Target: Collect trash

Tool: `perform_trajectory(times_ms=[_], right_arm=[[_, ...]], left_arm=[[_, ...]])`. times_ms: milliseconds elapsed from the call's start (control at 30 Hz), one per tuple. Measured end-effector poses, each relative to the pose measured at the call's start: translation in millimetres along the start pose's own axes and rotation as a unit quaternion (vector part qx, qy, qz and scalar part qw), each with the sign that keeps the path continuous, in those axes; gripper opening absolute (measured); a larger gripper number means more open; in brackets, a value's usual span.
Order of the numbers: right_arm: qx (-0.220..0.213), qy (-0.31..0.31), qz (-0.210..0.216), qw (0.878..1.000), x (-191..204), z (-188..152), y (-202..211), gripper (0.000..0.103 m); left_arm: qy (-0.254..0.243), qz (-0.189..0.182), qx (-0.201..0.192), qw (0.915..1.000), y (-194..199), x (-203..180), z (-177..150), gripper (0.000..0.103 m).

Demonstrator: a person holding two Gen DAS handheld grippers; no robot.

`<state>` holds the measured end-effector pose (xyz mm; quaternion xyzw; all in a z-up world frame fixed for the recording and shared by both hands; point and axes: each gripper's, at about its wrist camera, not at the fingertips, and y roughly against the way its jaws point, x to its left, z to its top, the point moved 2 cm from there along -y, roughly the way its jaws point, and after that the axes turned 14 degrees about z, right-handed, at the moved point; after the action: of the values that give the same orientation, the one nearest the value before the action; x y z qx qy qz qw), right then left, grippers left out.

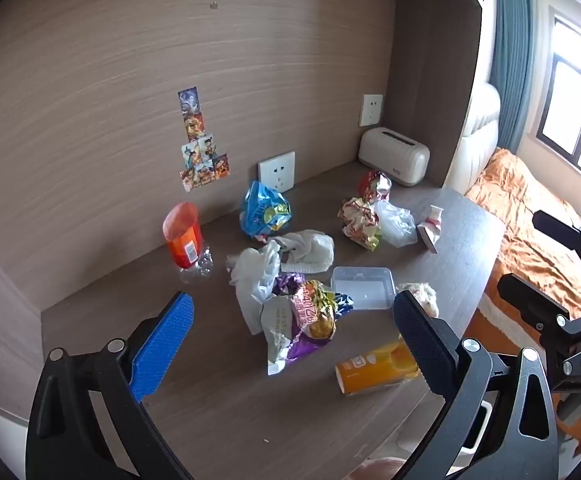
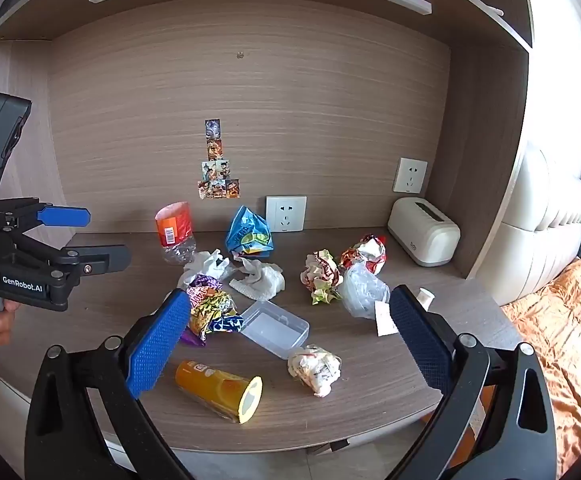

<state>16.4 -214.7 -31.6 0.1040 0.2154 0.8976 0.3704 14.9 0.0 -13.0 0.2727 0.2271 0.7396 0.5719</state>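
On desk: orange can toppled, open end facing camera-right.

Soft daylight fills both views, coming from the window far to the right of the left tongs, where the panes are blown out to white. The counter is evenly lit, with only faint, diffuse shadows under the litter ahead of the right tongs. Strong fisheye bending curves the back wall and shelf edges, and black vignetting cuts the corners. Focus is fair in the middle; detail softens toward the rims.
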Motion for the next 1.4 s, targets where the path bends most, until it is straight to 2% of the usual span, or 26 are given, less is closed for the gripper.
perform_trajectory(times_ms=[333, 533, 733, 833, 900, 1400], right_arm=[[-0.003, 0.003, -0.001, 1.000, 8.2, 6.1, 1.8, 0.099], [-0.005, 0.003, 0.000, 1.000, 8.8, 5.9, 3.1, 0.099], [0.004, 0.013, 0.003, 1.000, 14.5, 5.4, -5.4, 0.099], [0.022, 0.014, -0.019, 0.999, 17.7, 3.3, -10.6, 0.099], [0.027, 0.012, -0.019, 0.999, 18.3, 0.3, -12.2, 0.099], [0.028, 0.015, -0.018, 0.999, 20.8, -1.1, -12.2, 0.099]], left_arm=[[-0.017, 0.006, -0.001, 0.9998, 4.2, -2.7, 1.1, 0.098], [-0.014, -0.005, 0.000, 0.9999, 8.0, -4.1, 0.4, 0.098], [-0.006, -0.007, 0.004, 0.9999, 8.5, -2.7, 0.5, 0.098], [-0.005, -0.010, 0.005, 0.9999, 8.2, -0.9, -0.7, 0.098], [-0.007, -0.007, 0.002, 0.9999, 9.5, -0.7, -1.5, 0.098], [0.002, -0.017, 0.000, 0.9999, 12.0, 3.0, -3.0, 0.098]])
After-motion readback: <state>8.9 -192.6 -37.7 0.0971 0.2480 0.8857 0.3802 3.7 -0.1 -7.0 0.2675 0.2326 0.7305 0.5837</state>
